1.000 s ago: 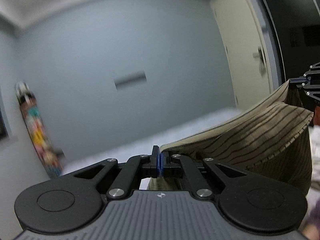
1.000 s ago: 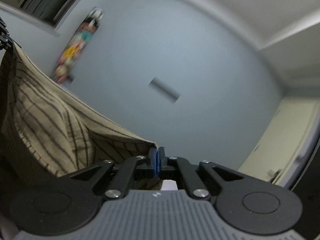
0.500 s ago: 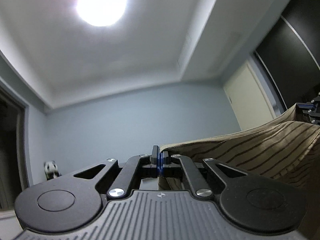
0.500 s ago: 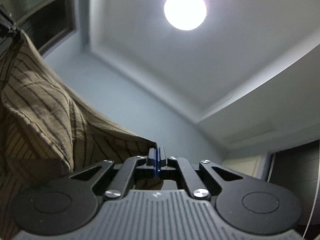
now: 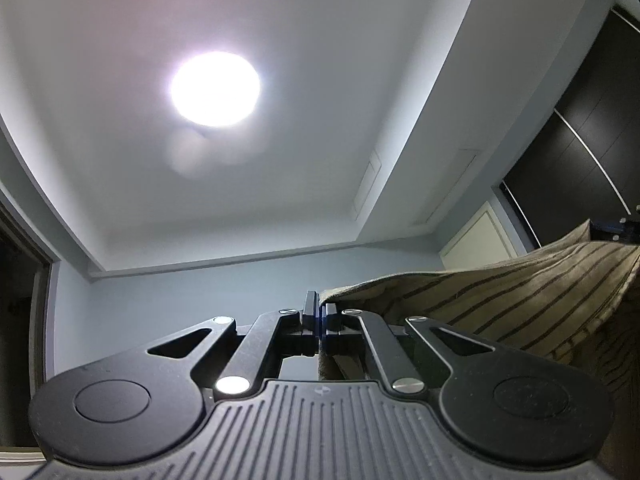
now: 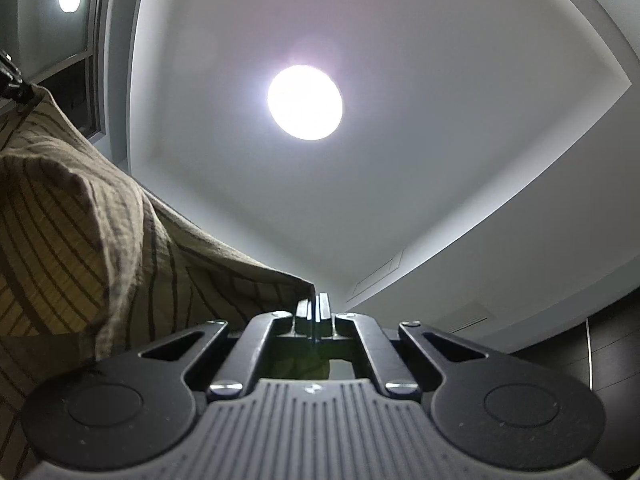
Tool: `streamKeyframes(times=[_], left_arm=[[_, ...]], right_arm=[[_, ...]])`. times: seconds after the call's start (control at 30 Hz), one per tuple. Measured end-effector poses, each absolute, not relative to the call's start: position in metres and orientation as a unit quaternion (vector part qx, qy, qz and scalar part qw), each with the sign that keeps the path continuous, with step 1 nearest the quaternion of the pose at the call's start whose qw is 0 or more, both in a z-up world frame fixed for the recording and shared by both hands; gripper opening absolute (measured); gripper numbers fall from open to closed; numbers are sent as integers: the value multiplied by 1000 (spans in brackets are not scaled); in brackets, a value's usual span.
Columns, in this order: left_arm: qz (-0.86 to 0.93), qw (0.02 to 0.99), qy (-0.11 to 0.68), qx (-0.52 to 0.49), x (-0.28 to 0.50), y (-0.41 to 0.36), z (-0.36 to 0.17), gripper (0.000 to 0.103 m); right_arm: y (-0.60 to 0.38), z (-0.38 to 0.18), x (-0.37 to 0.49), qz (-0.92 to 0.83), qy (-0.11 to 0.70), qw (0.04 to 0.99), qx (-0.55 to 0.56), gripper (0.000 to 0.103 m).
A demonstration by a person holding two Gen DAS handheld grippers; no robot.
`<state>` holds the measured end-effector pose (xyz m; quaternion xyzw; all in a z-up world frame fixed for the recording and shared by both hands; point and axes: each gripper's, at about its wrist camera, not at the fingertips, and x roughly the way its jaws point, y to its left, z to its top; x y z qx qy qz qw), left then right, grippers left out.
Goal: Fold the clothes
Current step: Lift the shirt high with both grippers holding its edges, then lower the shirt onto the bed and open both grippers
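Two hand-held grippers pinch striped garment [image 5: 520, 300]; no legible writing.

Both hand-held grippers [image 5: 320, 312] [image 6: 316, 308] clamped, tilted upward

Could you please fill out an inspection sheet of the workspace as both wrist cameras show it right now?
Surface: nothing seen; both cameras point up at the ceiling.
Job's things: tan striped garment, hanging slack between the two grippers.
Clutter: nothing seen.
Grippers: left gripper shut on one edge of the garment; right gripper shut on the other edge.
Cables: nothing seen.
Surroundings: round ceiling lamp lit, pale blue wall, cream door, dark wardrobe panels.
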<state>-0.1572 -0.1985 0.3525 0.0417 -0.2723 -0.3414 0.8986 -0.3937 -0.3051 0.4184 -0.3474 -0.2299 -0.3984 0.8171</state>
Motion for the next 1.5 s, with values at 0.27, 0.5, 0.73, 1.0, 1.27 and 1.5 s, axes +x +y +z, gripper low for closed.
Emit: streamKeyframes(times=[0.27,0.5,0.73,1.0,1.27,1.5], left_arm=[[-342,916,-195,80,-112,-235,341,0],[-342,926,-102,120,-28,-292,290,0],[-341,929,1,145,70,-323,214,0],[-336,920,112,167,169,-341,121,0],[-321,904,207,193,266,-394,20,0],[-297,890,264,225,345,-453,-59,0]], right_arm=[[-340,400,-358,-384,-168,848,-324,2],[-398,348,-285,-363,-67,880,-299,2],[-463,285,-200,-339,38,895,-286,2],[-534,198,-94,-315,151,904,-248,2],[-626,77,19,-297,254,894,-219,2],[-714,-25,134,-282,324,879,-205,2]])
